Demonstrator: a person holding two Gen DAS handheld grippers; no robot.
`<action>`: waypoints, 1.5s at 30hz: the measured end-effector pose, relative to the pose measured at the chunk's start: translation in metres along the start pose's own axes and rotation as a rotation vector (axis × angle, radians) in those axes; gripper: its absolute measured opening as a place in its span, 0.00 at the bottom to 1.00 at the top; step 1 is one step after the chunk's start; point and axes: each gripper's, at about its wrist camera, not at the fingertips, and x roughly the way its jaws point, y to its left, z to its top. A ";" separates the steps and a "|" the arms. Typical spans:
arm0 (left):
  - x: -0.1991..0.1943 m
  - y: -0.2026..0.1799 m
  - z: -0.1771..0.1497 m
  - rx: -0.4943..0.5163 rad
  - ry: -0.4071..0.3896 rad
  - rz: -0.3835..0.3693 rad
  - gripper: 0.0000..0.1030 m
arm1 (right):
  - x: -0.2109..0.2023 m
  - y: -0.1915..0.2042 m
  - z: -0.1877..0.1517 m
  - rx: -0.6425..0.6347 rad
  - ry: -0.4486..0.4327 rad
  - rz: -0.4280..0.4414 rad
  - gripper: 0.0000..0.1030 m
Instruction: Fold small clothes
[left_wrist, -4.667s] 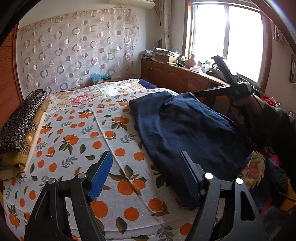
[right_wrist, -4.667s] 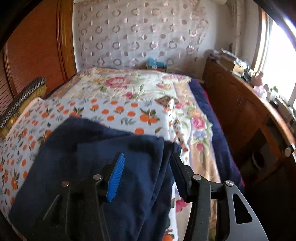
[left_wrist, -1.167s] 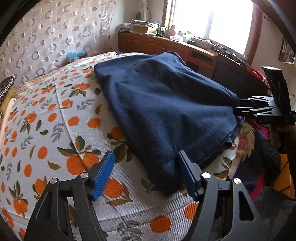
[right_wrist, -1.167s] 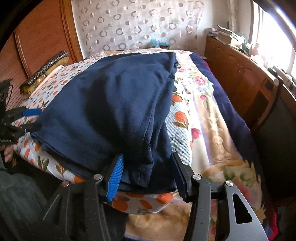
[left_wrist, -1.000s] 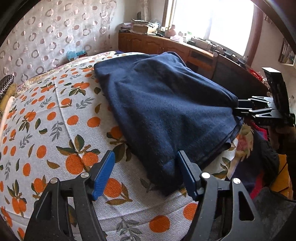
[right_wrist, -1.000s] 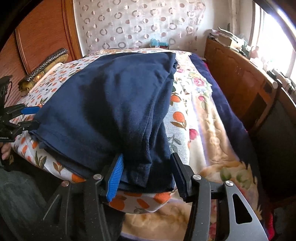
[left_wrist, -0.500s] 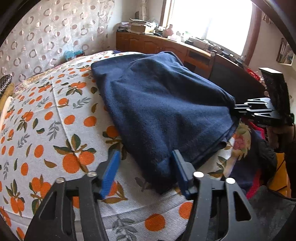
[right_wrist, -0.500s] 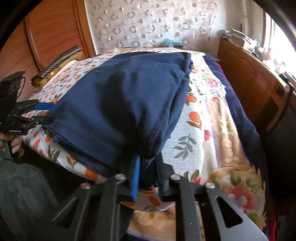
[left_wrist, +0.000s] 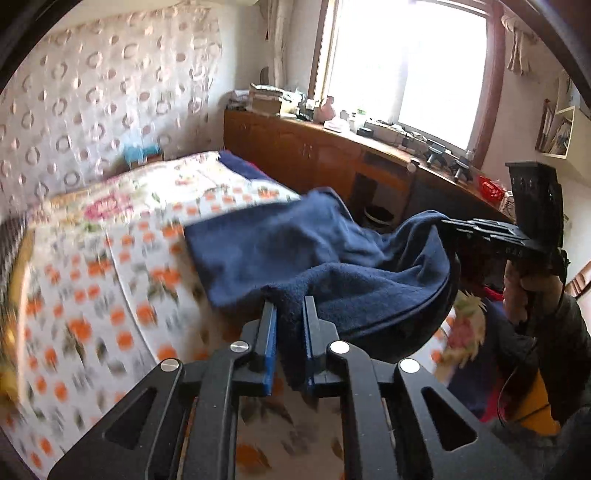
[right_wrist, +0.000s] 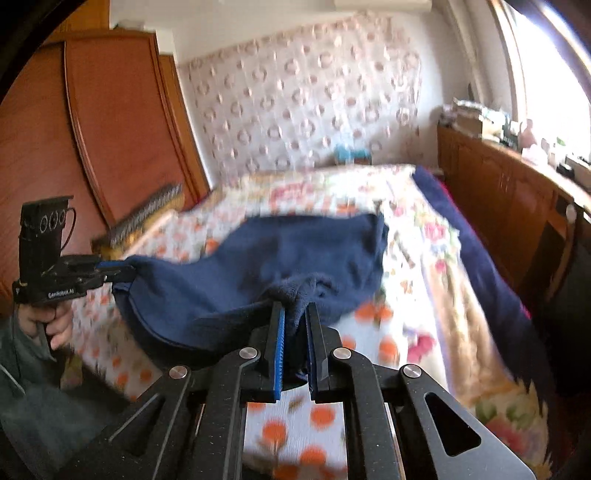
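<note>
- The left tongs (left_wrist: 290, 308) have just been closing and now pinch a near corner of the navy garment (left_wrist: 295, 251), with cloth bunched between the blue pads. In the right wrist view they show at about 9 o'clock, holding the same hem.
- The right tongs (right_wrist: 295, 317) are nearly shut on the other near corner. Their jaws have just been closing too, and fabric shows between them. In the left wrist view they sit at about 3 o'clock.
- The garment's near edge hangs as a slack curve between the two grips, off the bed (left_wrist: 110, 280). Its far part still lies on the orange-print sheet toward 12 o'clock.
- The step looks to be carrying the near hem over toward the far edge to fold the garment in half.
- To do it well, first draw the two grips apart to tauten the sagging hem, then keep both corners level.
- Carry them toward 12 o'clock together so the fold line runs straight.
- Lay the hem down on the far edge before letting go. Each pinch is a thick bunch of cloth, so a layer could slip.
</note>
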 end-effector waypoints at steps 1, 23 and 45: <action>0.006 0.005 0.013 -0.005 -0.001 0.002 0.13 | 0.005 -0.001 0.008 -0.011 -0.006 -0.002 0.09; 0.123 0.094 0.089 -0.066 0.144 0.066 0.13 | 0.134 -0.035 0.082 -0.004 0.068 -0.121 0.09; 0.146 0.103 0.064 -0.018 0.216 0.036 0.66 | 0.113 -0.035 0.089 -0.037 0.111 -0.087 0.54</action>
